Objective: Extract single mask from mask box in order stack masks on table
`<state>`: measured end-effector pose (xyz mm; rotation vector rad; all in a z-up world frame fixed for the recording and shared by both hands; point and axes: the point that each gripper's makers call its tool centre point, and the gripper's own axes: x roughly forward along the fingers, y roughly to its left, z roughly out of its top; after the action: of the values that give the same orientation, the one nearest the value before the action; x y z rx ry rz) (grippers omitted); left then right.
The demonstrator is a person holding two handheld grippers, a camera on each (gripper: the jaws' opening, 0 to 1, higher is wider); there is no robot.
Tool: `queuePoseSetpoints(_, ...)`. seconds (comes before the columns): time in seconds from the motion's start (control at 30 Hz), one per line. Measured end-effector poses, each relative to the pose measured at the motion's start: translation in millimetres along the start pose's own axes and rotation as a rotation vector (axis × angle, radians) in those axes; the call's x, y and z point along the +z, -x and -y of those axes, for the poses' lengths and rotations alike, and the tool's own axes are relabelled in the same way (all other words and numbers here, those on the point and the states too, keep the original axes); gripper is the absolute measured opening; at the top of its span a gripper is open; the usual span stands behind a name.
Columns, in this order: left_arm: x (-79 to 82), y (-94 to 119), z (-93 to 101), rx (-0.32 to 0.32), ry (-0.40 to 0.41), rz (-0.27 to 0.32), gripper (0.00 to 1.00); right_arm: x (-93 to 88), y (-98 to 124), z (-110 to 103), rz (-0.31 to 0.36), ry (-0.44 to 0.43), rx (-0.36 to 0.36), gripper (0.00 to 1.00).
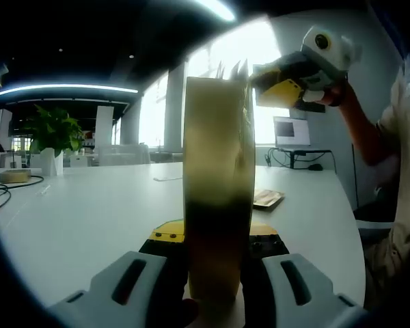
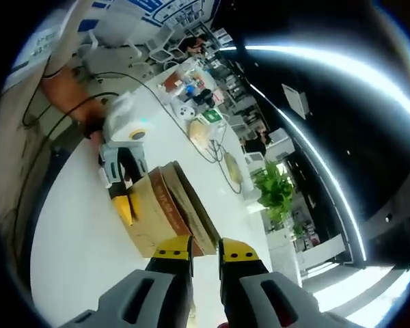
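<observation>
Standing upright, mask box (image 1: 217, 191) in left gripper (image 1: 215, 239)

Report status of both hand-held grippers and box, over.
Left hand-held gripper clamps upright brown cardboard mask box. Right hand-held gripper at box top, jaws nearly closed. White table.

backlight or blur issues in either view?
Left gripper view: windows blow out behind the mask box, leaving its lower face dark and soft-focused. Right gripper view: strongly rolled, ceiling light strip glares, mask box evenly lit, fisheye bending at edges.
</observation>
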<state>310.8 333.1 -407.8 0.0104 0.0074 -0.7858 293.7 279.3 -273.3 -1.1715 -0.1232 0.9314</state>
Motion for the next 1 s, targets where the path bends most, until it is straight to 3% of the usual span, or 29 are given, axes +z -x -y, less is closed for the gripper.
queuePoseSetpoints(0.33, 0.1, -0.1, -0.3, 0.000, 0.002, 0.000, 0.19, 11.6, -11.4, -7.4, 0.011, 0.051, 0.049, 0.10)
queuePoseSetpoints(1.0, 0.4, -0.1, 0.2, -0.001, 0.003, 0.000, 0.19, 15.1, -26.7, -18.8, 0.003, 0.121, 0.134, 0.10)
